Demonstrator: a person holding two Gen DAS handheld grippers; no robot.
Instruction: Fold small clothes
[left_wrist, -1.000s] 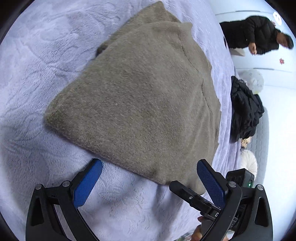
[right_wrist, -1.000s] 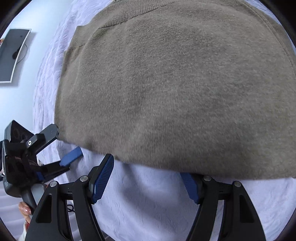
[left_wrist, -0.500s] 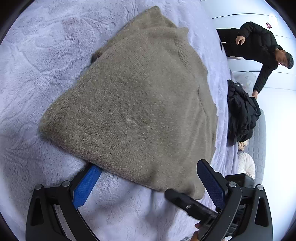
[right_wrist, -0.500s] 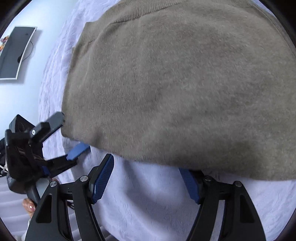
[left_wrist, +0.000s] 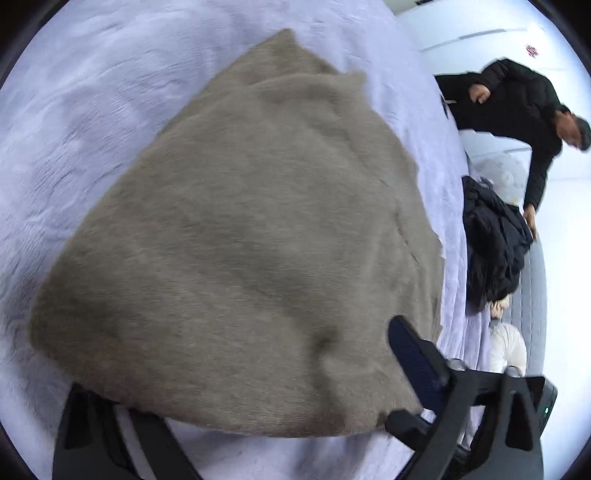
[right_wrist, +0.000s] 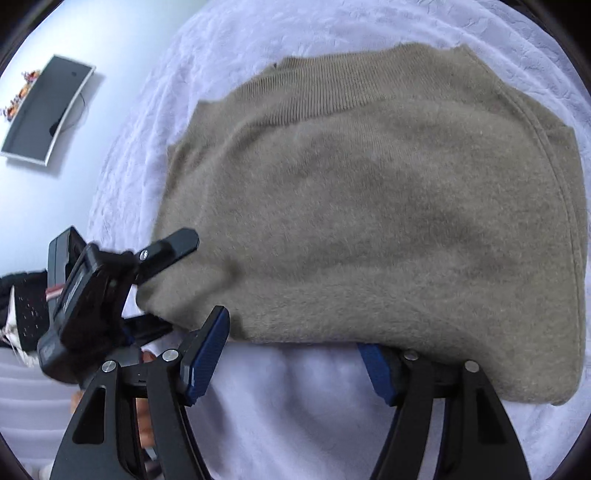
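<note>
1. Locate the workpiece. The folded taupe sweater (left_wrist: 251, 258) lies on the pale textured bedspread (left_wrist: 74, 110), with its near edge at both grippers.

2. Check the left gripper (left_wrist: 243, 406). One finger lies under the near hem and the other finger (left_wrist: 417, 362) rests above the knit, so a corner of the sweater sits between the jaws. The jaws have just been closing; motion blur hides the lower pad, so whether they press the cloth yet cannot be told.

3. Check the right gripper (right_wrist: 291, 365). Its jaws stand apart, one pad tucked under the sweater's edge, the other clear beside it on the bedspread. Nothing is pinched.

4. Before lifting, take all stacked layers into each bite; a shallow bite probably peels off the top layer only.

5. Close both grippers at matching depth along the same edge, then raise them together to keep the fold line straight.

6. Keep the two grippers apart; they work just beside each other here.
</note>
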